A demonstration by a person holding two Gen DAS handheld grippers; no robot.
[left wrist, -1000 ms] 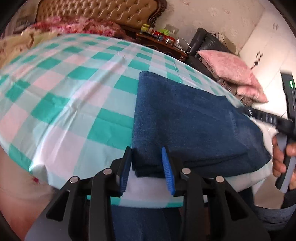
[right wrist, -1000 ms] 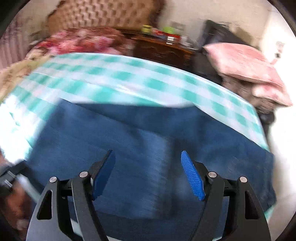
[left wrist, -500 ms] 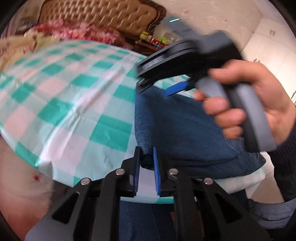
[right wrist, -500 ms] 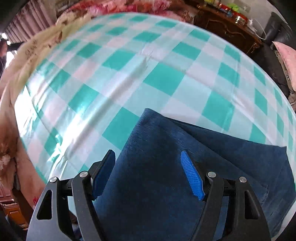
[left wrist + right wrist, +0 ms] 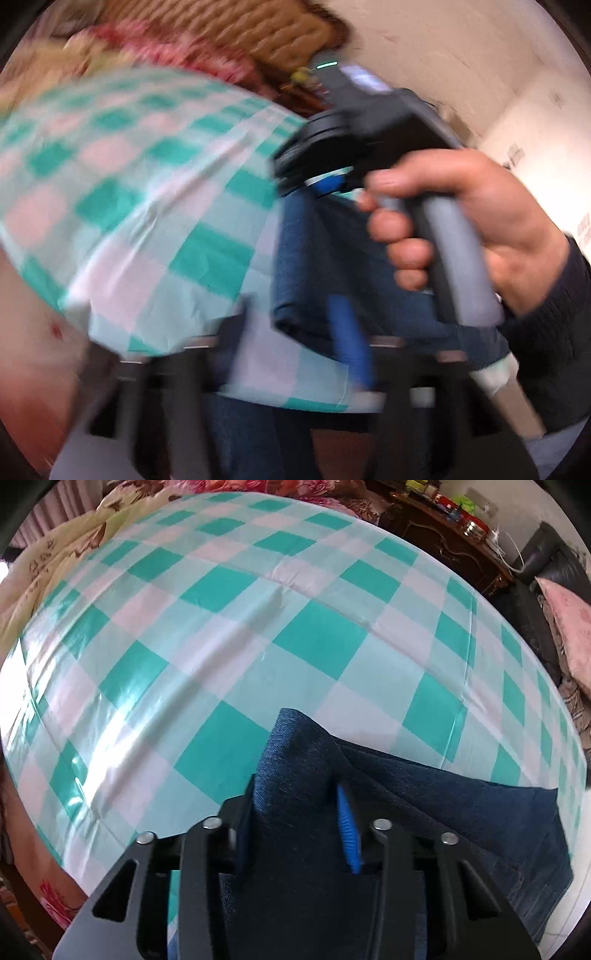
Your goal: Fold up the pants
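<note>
table [image 5: 229, 635]: covered with a green, pink and white checked cloth, bare except for the pants; my left view of it is smeared with blur.
pants [image 5: 424, 812]: dark blue denim, already folded into a thick stack at the near right part of the table, 1 corner bunched up into a peak.
right hand [image 5: 476, 225]: wrapped round the grey handle of my right claw, which points steeply down onto the far corner of the stack.
right claw [image 5: 295, 830]: its jaws have just been closing, and the far corner of the pants now stands between them, pinched between the blue pads and gathered upward. Half a second ago the jaws stood wide over flat cloth.
left claw [image 5: 295, 343]: its jaws have just been opening; half a second ago they were nearly together at the near edge of the stack. Now they stand spread, the right pad [image 5: 349, 343] in front of the fold and the left 1 too blurred to place, so I judge the near edge released.
meaning for the task: the grip has passed from left to right; I reckon the next step is for my right claw to carry this corner over for another fold.
</note>
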